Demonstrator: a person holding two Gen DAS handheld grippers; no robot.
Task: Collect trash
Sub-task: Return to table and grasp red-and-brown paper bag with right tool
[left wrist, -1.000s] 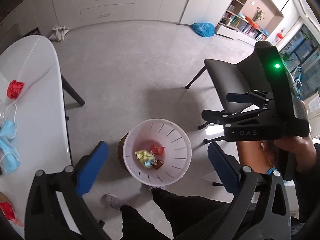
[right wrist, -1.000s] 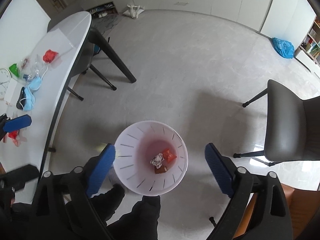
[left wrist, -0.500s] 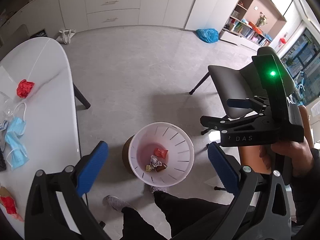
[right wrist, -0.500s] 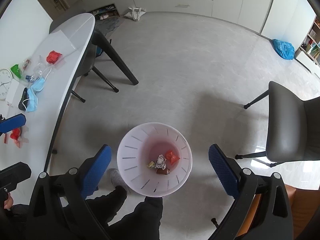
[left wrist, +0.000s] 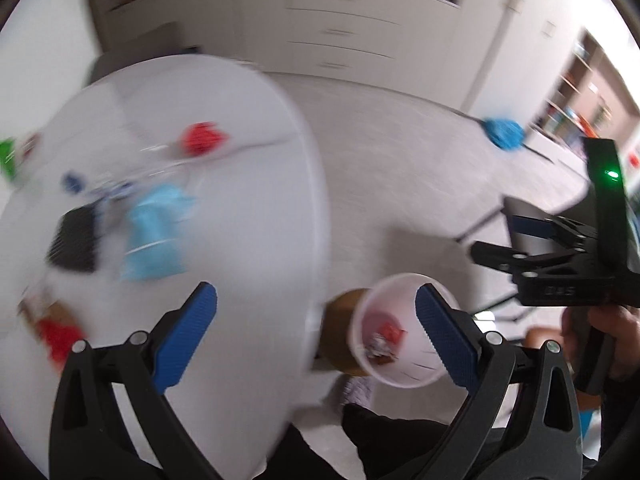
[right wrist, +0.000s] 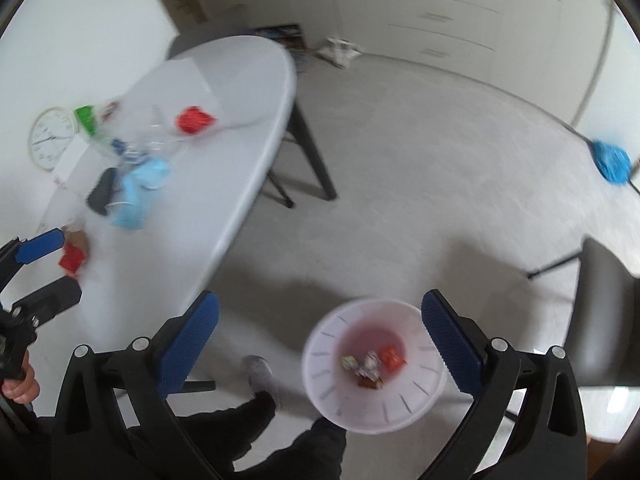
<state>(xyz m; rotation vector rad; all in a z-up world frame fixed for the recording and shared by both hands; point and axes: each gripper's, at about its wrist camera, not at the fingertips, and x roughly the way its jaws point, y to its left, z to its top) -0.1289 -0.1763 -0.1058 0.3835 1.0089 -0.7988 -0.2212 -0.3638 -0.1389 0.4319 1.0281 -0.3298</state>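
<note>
Both the left gripper (left wrist: pixel 316 316) and right gripper (right wrist: pixel 320 320) gape empty (frames blurred) near the white bin (right wrist: pixel 374 368).

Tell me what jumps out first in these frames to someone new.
Probably the round white slotted trash bin on the grey floor, with a few crumpled wrappers in its bottom, framed low right in the right wrist view. Next, the long white table to the left, littered with a crumpled red wrapper, pale blue face masks and a green scrap. Both the left gripper and right gripper are open and empty.
</note>
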